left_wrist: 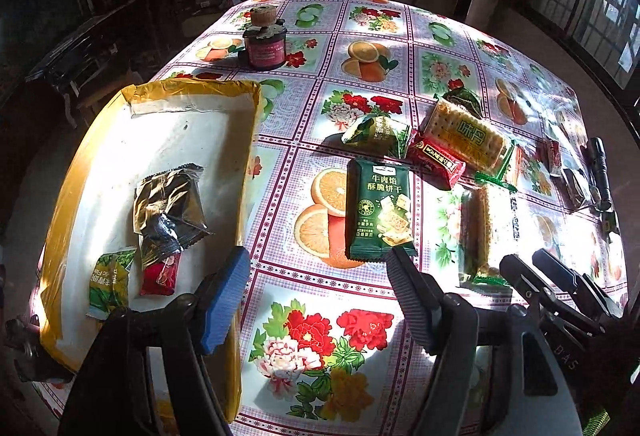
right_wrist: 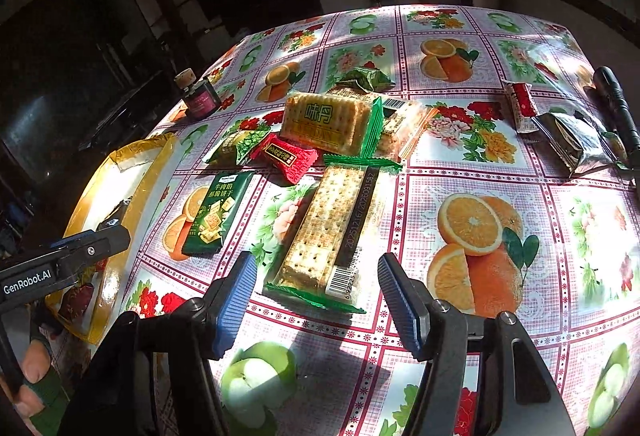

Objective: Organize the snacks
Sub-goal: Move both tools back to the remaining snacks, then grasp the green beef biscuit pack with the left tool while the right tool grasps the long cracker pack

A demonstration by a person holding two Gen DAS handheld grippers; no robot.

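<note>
Sunlit counter [left_wrist: 360,35] under a fruit-and-flower oilcloth, dark room behind.

Left gripper [left_wrist: 316,276] hovering low over the counter, jaws spread wide, gripping nothing. Blue pad [left_wrist: 224,300] hanging over the right edge of the tray [left_wrist: 72,195]; black pad [left_wrist: 408,292] sitting just at the bottom corner of the dark green biscuit pack [left_wrist: 378,211], contact unclear.

Tray lying at the left end, yellow-taped rim, white floor. Already holding a crumpled silver wrapper [left_wrist: 172,203], a small red packet [left_wrist: 160,276] and a green-yellow packet [left_wrist: 110,280].

Right gripper [right_wrist: 316,296] also spread wide, gripping nothing, jaws straddling the near end of the long cracker pack [right_wrist: 332,232] without touching it.

Remaining snacks clustering mid-counter: big yellow cracker pack [right_wrist: 328,119] leaning on another cracker pack behind, red candy packet [right_wrist: 286,155] just below it, small green packet [right_wrist: 236,145] to its left, another green packet [right_wrist: 364,77] farther back. Dark green biscuit pack lying flat, just left of the long cracker pack.

Off to the far right: small red-white packet [right_wrist: 522,103], silver packet [right_wrist: 572,141], black flashlight [right_wrist: 616,107] along the edge.

Dark jar with cork lid [left_wrist: 265,39] standing upright beyond the tray.
</note>
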